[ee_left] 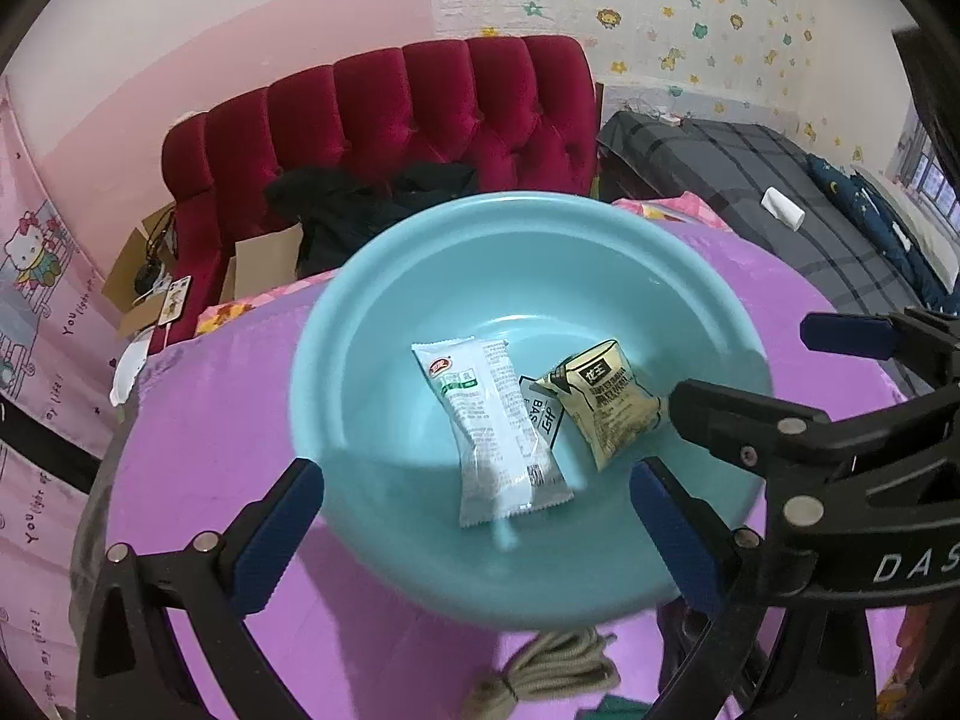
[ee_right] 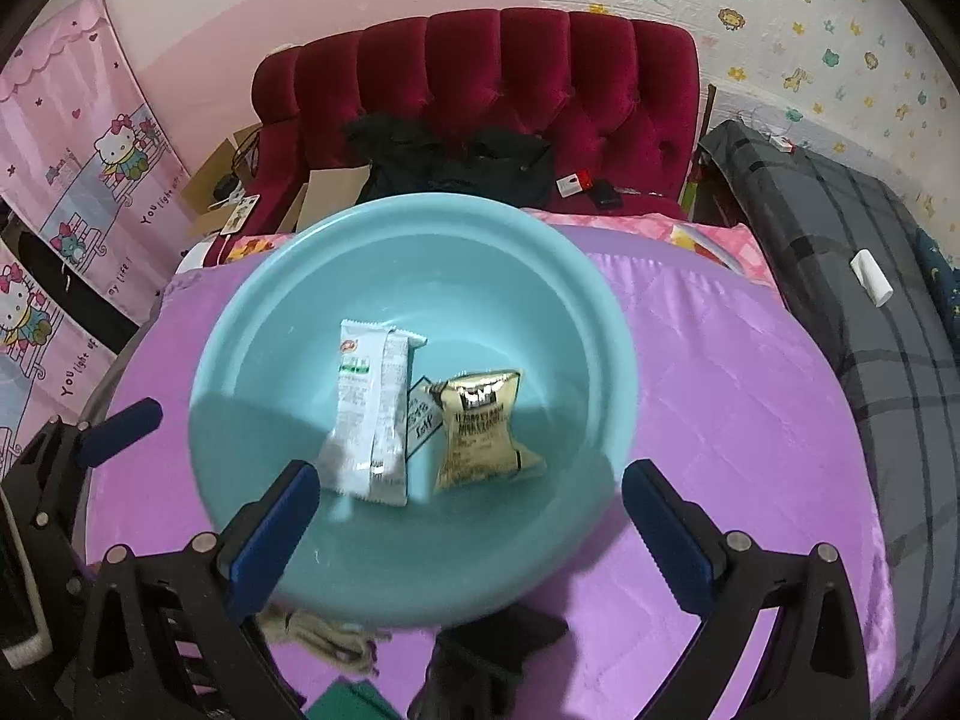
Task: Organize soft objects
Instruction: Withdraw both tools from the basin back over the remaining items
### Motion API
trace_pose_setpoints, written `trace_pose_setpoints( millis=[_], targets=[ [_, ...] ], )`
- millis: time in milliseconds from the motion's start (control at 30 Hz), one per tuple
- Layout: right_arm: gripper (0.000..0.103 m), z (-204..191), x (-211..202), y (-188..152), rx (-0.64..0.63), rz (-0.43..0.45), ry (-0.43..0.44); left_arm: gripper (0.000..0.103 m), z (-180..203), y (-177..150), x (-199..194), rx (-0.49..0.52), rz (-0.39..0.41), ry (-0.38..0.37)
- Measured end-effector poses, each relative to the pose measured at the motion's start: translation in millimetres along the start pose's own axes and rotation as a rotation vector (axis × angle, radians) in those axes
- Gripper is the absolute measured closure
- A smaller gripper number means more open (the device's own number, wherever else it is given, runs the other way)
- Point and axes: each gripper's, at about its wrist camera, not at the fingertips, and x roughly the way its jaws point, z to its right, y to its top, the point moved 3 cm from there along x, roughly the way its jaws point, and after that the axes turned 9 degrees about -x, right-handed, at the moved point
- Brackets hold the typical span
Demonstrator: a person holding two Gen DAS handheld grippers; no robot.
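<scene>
I take the teal basin point(ee_right: 414, 276) as my landmark. It sits on a purple satin sheet point(ee_right: 720, 372) that covers the surface beneath it. Behind the basin stands a tufted red headboard point(ee_right: 528, 78) with dark clothing point(ee_right: 450, 162) piled at its foot, against a pink wall. To the right of the basin lies a grey plaid blanket point(ee_right: 852, 252) under wallpaper dotted with stars and animals. To the basin's left hangs a pink cartoon-cat curtain point(ee_right: 78, 150).

Inside the basin, on its floor, lie two snack packets. The white packet point(ee_left: 489, 432) is the longer one; its long axis runs from the far side toward me, slightly slanted. Just right of it, the shorter gold packet point(ee_left: 606, 402) lies tilted, one corner toward my right gripper point(ee_right: 471, 531).

Near the basin's front rim rests a coil of beige rope point(ee_left: 552, 666).

My left gripper point(ee_left: 477, 531) hangs over the near rim, spread wide, holding nothing. My right gripper is likewise spread wide and empty.
</scene>
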Motion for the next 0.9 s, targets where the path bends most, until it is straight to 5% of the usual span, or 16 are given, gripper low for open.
trace_pose_setpoints(
  millis=[900],
  targets=[
    [0.0,-29.6,-108.5,-105.2,-0.017,0.001,-0.013,0.0,-8.1,-97.6,-116.8,0.01,0.034,0.0]
  ],
)
